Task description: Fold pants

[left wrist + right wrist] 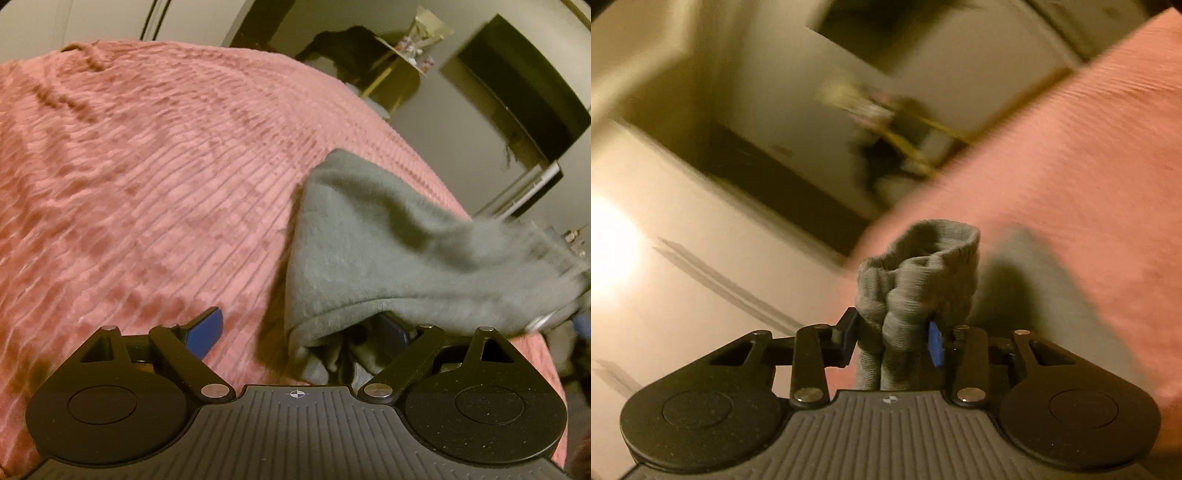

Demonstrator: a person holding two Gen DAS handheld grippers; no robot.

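Grey fleece pants [373, 236] lie on the right side of a pink ribbed blanket [147, 184] in the left wrist view. One end stretches off blurred toward the right edge. My left gripper [299, 330] stands wide open low over the blanket. Its left fingertip [207, 328] is bare, and a folded hem of the pants drapes over its right fingertip [393, 332]. In the right wrist view my right gripper [892, 343] is shut on a bunched ribbed cuff of the pants [919, 273]. The cuff stands up between the pads, with the blanket [1071, 166] behind it.
The bed's far edge runs along the upper right of the left wrist view. Beyond it are a shelf with small items [413, 40], dark clothing [347, 48] and a dark opening [517, 96]. The right wrist view is tilted and blurred, showing pale walls and a bright glare [609, 243].
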